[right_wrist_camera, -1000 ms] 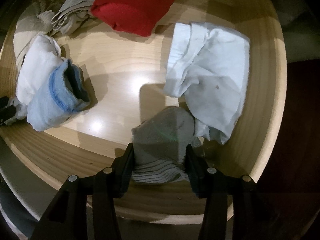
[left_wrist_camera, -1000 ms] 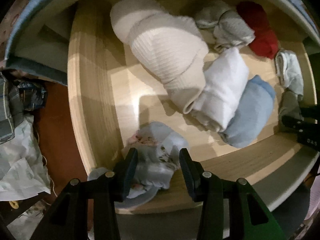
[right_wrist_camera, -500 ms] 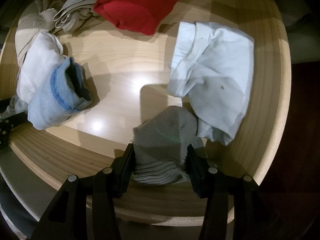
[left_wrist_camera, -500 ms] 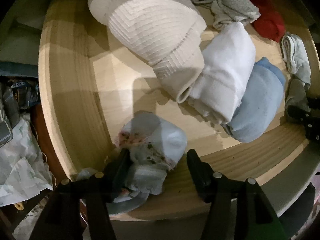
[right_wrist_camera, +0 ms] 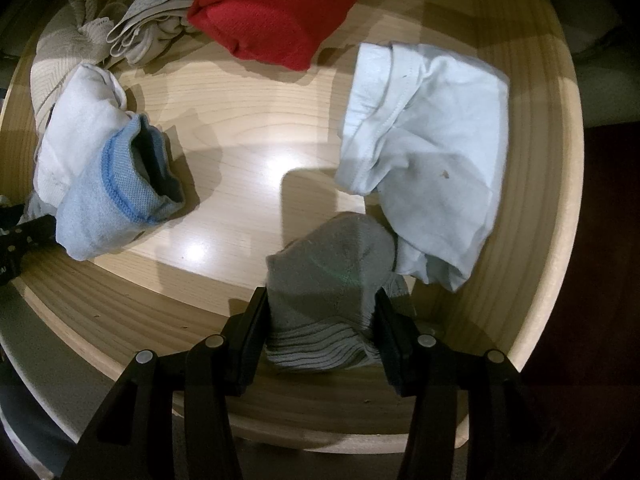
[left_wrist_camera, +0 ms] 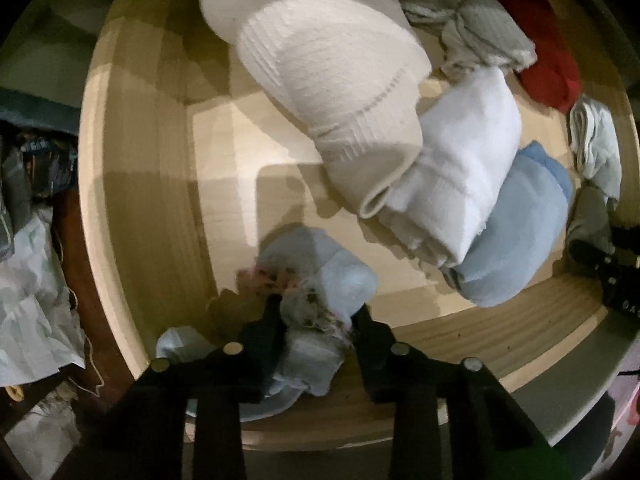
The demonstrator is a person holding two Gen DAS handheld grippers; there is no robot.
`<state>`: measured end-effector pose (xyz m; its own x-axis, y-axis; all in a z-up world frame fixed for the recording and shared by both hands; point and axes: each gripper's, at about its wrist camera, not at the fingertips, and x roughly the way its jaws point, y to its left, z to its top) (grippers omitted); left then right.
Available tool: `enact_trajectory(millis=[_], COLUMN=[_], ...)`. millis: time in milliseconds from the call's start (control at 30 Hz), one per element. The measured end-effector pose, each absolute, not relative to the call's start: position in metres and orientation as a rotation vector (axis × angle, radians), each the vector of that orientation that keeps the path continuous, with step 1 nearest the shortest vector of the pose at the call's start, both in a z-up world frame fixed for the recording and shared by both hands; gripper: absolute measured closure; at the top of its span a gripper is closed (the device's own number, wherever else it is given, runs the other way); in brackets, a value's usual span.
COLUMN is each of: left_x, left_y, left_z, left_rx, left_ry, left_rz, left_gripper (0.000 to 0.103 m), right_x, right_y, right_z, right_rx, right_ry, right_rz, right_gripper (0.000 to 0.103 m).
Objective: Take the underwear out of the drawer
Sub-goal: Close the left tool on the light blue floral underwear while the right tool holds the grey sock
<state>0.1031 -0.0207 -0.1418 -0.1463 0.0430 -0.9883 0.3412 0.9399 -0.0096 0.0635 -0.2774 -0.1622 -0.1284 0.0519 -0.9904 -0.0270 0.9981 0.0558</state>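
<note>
In the left wrist view, the left gripper (left_wrist_camera: 318, 322) is seen closing on a pale blue bundle with pink bits (left_wrist_camera: 320, 276), which sits between its jaws at the near wall of the wooden drawer (left_wrist_camera: 132, 200); a cream roll (left_wrist_camera: 332, 68) is shown only here. In the right wrist view, the right gripper (right_wrist_camera: 320, 320) is clamped on a grey sock bundle (right_wrist_camera: 332, 276), and a pale blue folded underwear (right_wrist_camera: 428, 152) beside it is laid out plainly, with a red piece (right_wrist_camera: 276, 16) shown large at the back.
</note>
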Motion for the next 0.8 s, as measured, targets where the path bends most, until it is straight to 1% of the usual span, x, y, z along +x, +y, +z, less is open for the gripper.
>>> enact_trajectory(millis=[100,233,400,800], left_x=[0.102,0.102,0.107,0.107], left_y=[-0.019,-0.017,-0.005,0.01], left_z=[-0.141,-0.14,-0.135,-0.094], left_rx=[0.28,0.254,0.227,0.19], left_ry=[1.694,1.687,1.674,1.595], left_rz=[-0.261,-0.25,-0.247,-0.249], left_gripper=[0.076,0.078,0.079,0.079], right_x=[0.064,0.064,0.064,0.068], right_y=[-0.277,-0.277,-0.277,-0.275], right_z=[-0.162,-0.162,-0.163,-0.166], right_rx=[0.019,0.017,0.015,0.01], right_ry=[1.698,1.698,1.697,1.701], right_rz=[0.068,0.068,0.071,0.067], right_gripper=[0.055,0.055,0.055,0.053])
